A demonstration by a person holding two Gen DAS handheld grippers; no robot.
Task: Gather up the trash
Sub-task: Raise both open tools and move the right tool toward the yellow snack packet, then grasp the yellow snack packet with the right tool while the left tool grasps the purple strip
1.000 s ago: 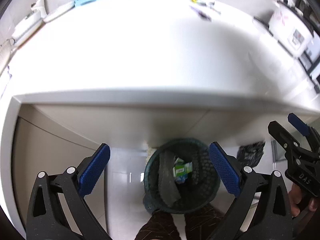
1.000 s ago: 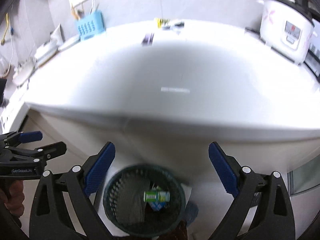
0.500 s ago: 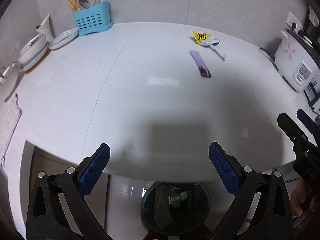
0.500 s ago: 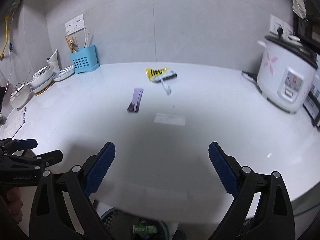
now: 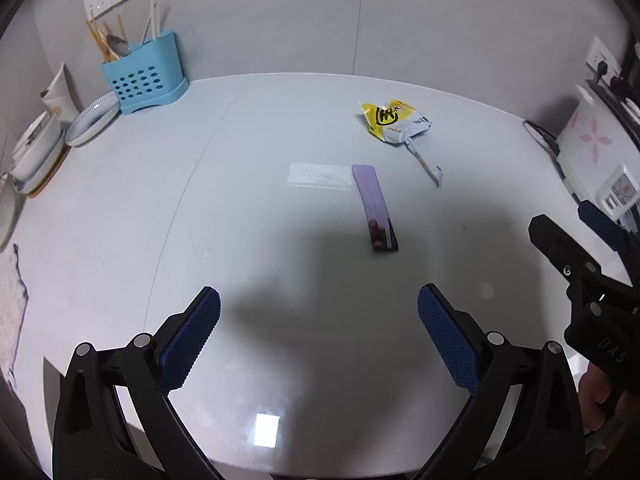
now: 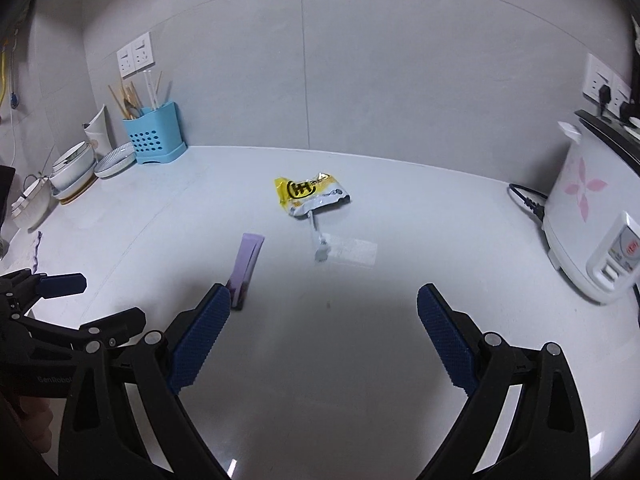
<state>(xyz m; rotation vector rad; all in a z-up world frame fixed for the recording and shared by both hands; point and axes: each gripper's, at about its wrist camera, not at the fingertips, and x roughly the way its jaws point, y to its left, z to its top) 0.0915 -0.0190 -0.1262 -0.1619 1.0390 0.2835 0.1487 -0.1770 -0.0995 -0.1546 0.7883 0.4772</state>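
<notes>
A flat purple wrapper point(image 5: 375, 208) lies on the white counter point(image 5: 120, 208), also in the right wrist view point(image 6: 247, 265). Behind it lie a crumpled yellow and white snack bag point(image 5: 394, 121) point(image 6: 308, 193) and a thin clear straw wrapper point(image 5: 425, 162) point(image 6: 319, 240). My left gripper point(image 5: 318, 336) is open and empty above the near counter, short of the purple wrapper. My right gripper point(image 6: 323, 340) is open and empty, with the purple wrapper just beyond its left fingertip. The trash bin is out of view.
A blue utensil holder point(image 5: 144, 76) point(image 6: 154, 136), stacked bowls and plates point(image 5: 38, 152) point(image 6: 76, 172) stand at the back left. A white rice cooker point(image 6: 592, 216) point(image 5: 600, 160) with a black cord stands at the right. A grey wall runs behind the counter.
Both grippers rose from over the floor bin and tilted up over the counter. The bin has dropped out of view, and the wrappers now look closer.
</notes>
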